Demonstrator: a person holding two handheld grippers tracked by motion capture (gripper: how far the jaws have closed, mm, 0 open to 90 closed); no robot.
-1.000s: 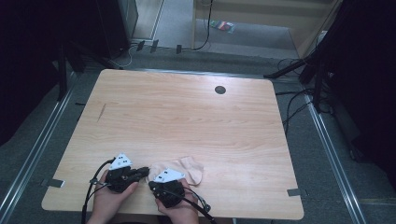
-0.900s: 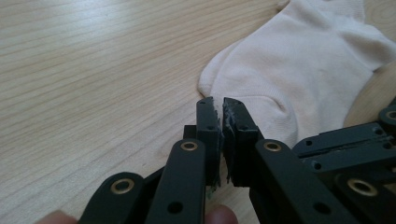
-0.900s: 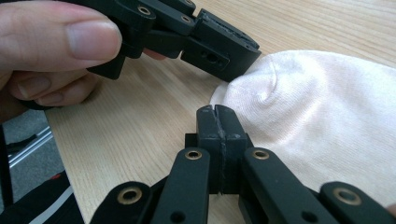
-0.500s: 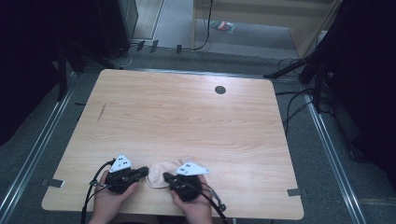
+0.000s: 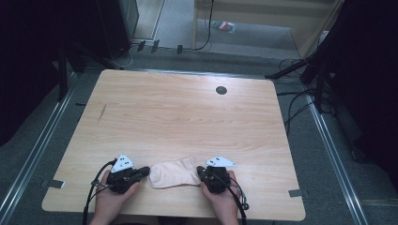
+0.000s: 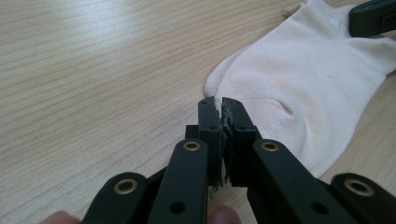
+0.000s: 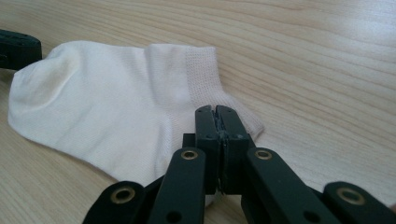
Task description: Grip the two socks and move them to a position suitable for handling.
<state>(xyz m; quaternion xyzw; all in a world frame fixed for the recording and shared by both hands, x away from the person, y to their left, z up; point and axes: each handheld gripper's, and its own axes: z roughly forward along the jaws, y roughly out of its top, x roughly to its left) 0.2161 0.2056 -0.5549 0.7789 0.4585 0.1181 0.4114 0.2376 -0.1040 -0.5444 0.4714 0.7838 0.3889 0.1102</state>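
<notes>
A cream ankle sock (image 5: 173, 173) lies flat on the wooden table (image 5: 187, 117) near its front edge, stretched between my two grippers. My left gripper (image 5: 144, 171) is at the sock's left end, its jaws shut on the toe edge (image 6: 220, 103). On the other side, my right gripper (image 5: 201, 171) has its jaws shut on the ribbed cuff corner (image 7: 217, 111). In the left gripper view the sock (image 6: 308, 70) spreads away to the right, with the right gripper's tip (image 6: 373, 16) beyond it. In the right gripper view the sock (image 7: 107, 107) runs left to the left gripper's tip (image 7: 16, 46).
A round black cable hole (image 5: 221, 90) sits near the table's far edge. Dark stands and cables (image 5: 300, 103) are on the floor to the right, and metal rails (image 5: 37, 154) run along both sides of the table.
The right gripper has moved to the right, drawing the bunched sock out flat between the two grippers. The left gripper has stayed nearly in place.
</notes>
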